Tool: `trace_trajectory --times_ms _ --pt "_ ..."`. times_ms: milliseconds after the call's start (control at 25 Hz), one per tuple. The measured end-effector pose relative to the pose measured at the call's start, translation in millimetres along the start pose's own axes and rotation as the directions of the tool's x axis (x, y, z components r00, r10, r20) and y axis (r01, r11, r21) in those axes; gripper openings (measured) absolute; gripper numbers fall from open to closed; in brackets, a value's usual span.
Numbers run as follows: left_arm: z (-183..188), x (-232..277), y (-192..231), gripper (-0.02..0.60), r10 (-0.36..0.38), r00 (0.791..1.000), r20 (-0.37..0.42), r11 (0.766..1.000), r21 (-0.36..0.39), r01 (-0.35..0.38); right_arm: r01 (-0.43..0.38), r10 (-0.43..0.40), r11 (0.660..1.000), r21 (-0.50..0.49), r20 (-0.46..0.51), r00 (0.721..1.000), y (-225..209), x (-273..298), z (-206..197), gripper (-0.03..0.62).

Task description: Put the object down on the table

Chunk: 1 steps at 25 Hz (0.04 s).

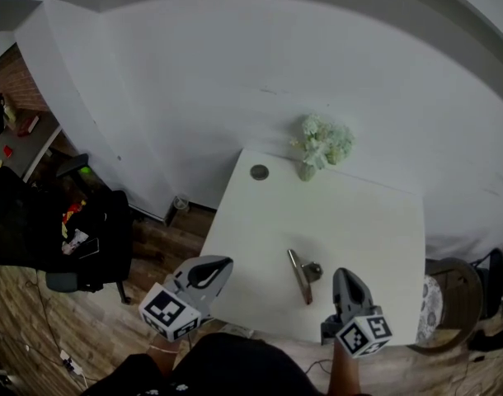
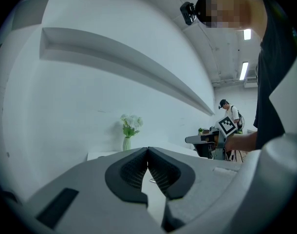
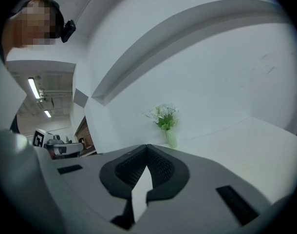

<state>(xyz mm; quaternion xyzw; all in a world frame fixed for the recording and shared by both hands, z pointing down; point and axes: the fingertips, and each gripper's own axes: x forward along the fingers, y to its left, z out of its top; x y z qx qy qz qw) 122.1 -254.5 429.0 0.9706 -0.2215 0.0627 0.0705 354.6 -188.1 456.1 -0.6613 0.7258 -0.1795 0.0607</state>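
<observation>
Head view, largest first.

- White tabletop (image 1: pixel 359 238) is filling the middle of the view and butting against the pale wall at 12 o'clock. A black office chair (image 1: pixel 78 238) is standing on the wood floor off its 9 o'clock side.
- Left gripper (image 1: pixel 225 262) is hanging over the tabletop's near left edge, at about 7 o'clock. In the left gripper view its jaws (image 2: pixel 147 152) are meeting at the tips with nothing between them.
- Right gripper (image 1: pixel 344 274) is hovering over the near edge at about 5 o'clock. In the right gripper view its jaws (image 3: pixel 147 147) are likewise pressing tip to tip, empty.
- Vase of pale flowers (image 1: pixel 322 145) is standing at the far edge, 12 o'clock. It is showing ahead in both gripper views (image 2: pixel 128 130) (image 3: pixel 165 121).
- Metal object (image 1: pixel 301 276), a slim bar with a small knob on one side, is lying flat on the tabletop between the two grippers, touching neither. What sort of tool it is, I cannot tell.
- Small round disc (image 1: pixel 259 172) is sitting near the far left corner, well apart from everything else.

Key relation: the metal object is lying at 9 o'clock from the right jaws, just beside them, and at 3 o'clock from the left jaws, farther off. The right gripper is the nearer. The object's long axis is running from about 11 o'clock to 5 o'clock.

Judgement: with both grippers empty and the object resting on the tabletop, the put-down is looking complete.
</observation>
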Motion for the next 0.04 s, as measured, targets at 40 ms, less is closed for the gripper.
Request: trace_trajectory --times_ms 40 --pt "-0.6 -0.1 -0.2 -0.002 0.002 1.000 0.000 1.000 -0.001 -0.002 -0.001 0.001 1.000 -0.001 -0.002 1.000 -0.5 0.2 -0.1 -0.005"
